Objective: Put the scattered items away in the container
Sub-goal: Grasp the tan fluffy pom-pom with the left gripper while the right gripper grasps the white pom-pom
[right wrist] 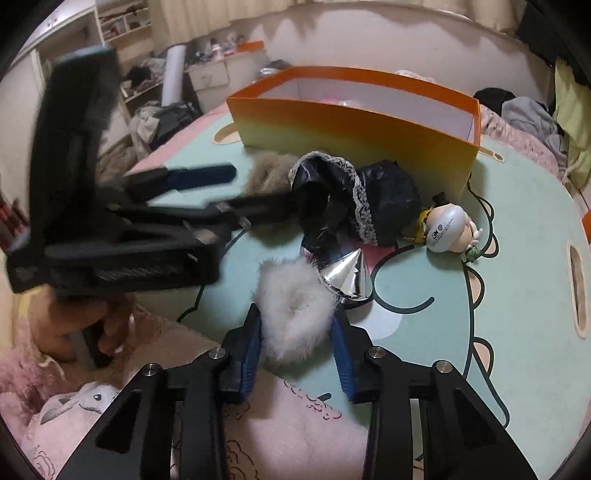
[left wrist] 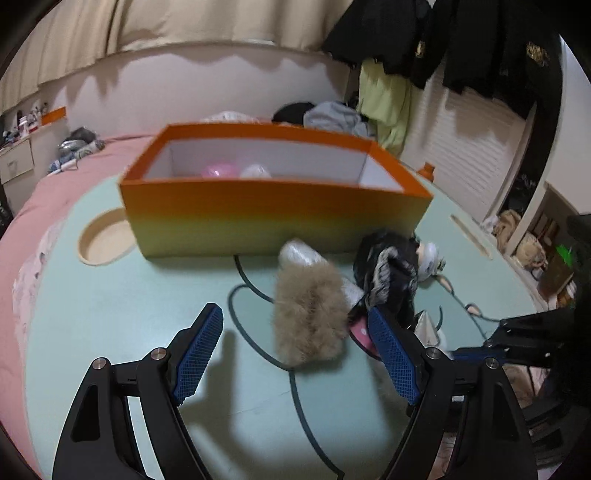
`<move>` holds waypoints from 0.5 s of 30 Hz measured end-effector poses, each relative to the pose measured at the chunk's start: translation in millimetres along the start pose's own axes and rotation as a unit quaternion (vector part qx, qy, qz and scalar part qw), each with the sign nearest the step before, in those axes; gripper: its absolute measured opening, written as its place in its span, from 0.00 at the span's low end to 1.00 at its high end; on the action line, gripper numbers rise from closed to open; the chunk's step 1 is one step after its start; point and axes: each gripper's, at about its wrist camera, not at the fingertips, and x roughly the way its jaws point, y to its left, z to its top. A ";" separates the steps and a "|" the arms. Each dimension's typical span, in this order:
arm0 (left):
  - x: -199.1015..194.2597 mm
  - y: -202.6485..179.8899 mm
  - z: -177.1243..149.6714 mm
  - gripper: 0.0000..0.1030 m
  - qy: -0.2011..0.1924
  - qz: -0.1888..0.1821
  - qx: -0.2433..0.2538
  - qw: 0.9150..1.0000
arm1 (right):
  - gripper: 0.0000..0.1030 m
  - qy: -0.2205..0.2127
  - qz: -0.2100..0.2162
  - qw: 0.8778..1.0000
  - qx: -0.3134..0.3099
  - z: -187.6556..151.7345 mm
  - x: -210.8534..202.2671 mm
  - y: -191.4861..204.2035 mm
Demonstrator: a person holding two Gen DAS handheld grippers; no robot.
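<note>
From my end the box [left wrist: 273,218] looks like matt card with a smooth orange-to-yellow print, and the tabletop [left wrist: 110,314] is a smooth painted board. The tan piece [left wrist: 308,314] and white piece [right wrist: 295,314] are both fluffy fur (fake, I'd guess). The little cone [right wrist: 349,275] is mirror-shiny foil, the dark bundle [right wrist: 347,195] glossy cloth with lace trim, and the gripper pads [left wrist: 199,354] are ribbed blue rubber.

Both wrist views low, close — share orange box [left wrist: 273,218], seemingly.

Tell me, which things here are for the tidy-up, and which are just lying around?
For the tidy-up: orange box, brown fluffy piece, white fluffy piece squeezed in the right gripper, black lacy cloth, silver cone, little figure.

Just lying around: hanging clothes, curtain.
</note>
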 end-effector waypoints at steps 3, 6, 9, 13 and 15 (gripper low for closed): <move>6.3 -3.0 -4.4 0.58 0.003 0.015 0.018 1.000 | 0.31 -0.013 -0.011 1.000 0.004 -2.6 -5.7 -0.1; 3.8 -2.8 -5.4 0.26 0.004 0.007 0.018 1.000 | 0.31 -0.019 -0.017 1.000 0.005 -2.3 -8.9 0.5; -4.9 -2.0 -7.8 0.26 -0.007 -0.003 0.016 1.000 | 0.31 -0.026 -0.024 0.999 0.005 -2.1 -12.1 1.1; -22.9 -1.8 -6.5 0.26 -0.033 -0.005 0.017 0.999 | 0.31 -0.035 -0.031 0.999 0.005 -2.1 -17.6 0.5; -31.3 -0.2 -3.1 0.26 -0.042 -0.007 0.015 0.999 | 0.31 -0.039 -0.034 0.999 0.005 -2.7 -21.3 0.2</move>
